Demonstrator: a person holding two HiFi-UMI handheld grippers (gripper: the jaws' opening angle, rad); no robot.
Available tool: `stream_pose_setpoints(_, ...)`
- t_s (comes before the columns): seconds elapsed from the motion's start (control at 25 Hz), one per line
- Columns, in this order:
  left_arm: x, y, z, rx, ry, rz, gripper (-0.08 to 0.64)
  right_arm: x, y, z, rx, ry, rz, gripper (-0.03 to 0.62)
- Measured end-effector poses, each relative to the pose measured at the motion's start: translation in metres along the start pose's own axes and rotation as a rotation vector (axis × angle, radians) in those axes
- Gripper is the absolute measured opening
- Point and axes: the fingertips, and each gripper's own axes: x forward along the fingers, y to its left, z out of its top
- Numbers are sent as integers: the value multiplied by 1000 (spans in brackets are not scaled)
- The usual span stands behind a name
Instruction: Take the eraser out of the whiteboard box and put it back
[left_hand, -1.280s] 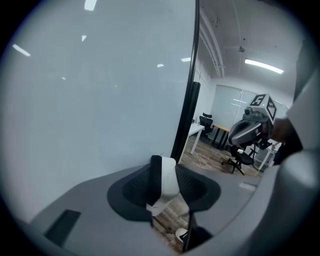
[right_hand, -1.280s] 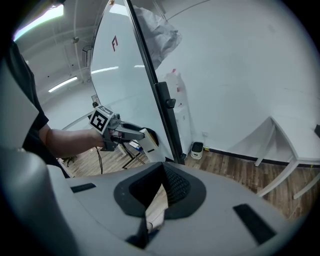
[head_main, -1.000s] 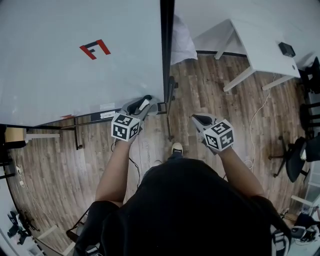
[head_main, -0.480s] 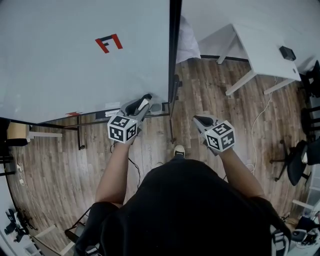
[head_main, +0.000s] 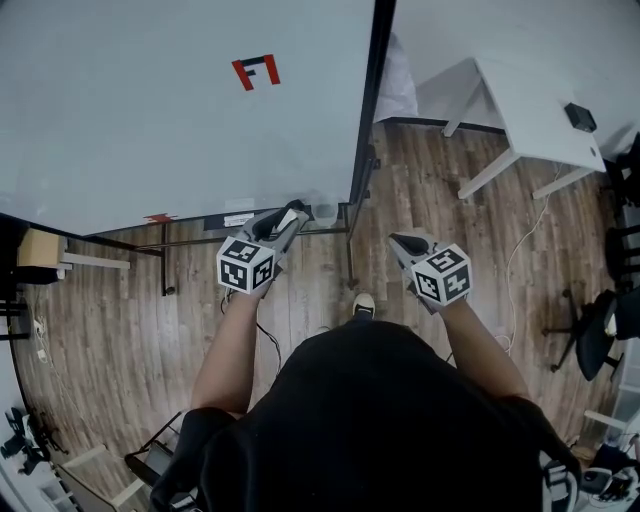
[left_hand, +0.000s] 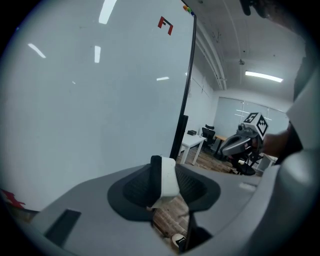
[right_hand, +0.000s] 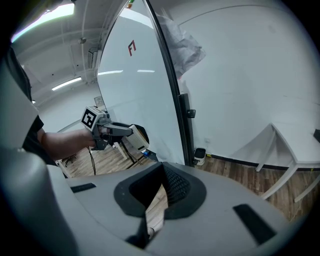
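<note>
A white eraser with a dark felt face (head_main: 291, 214) is clamped between the jaws of my left gripper (head_main: 283, 222), just below the whiteboard's (head_main: 150, 110) lower right corner. In the left gripper view the eraser (left_hand: 168, 176) stands upright between the pads. The right gripper view shows the same eraser (right_hand: 135, 140) held out in front of the board. A small light box (head_main: 325, 212) hangs at the board's bottom edge, right of the eraser. My right gripper (head_main: 405, 243) hovers over the floor to the right, jaws together and holding nothing.
The whiteboard's black frame post (head_main: 375, 90) runs down to a foot on the wooden floor (head_main: 300, 290). A white table (head_main: 530, 100) stands at the right by the wall, with office chairs (head_main: 600, 320) beyond it. The person's shoe (head_main: 364, 303) is below the grippers.
The whiteboard and its red mark have slid right in the head view. The left gripper, still gripping the eraser, now sits a little farther left of the board's corner. The right gripper barely shifted.
</note>
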Motion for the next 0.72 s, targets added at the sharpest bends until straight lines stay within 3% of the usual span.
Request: stream_pose_setpoints(0.72,-50,3,-32,0,21,-3,155,3,50,-5,-9,2,-2,-3)
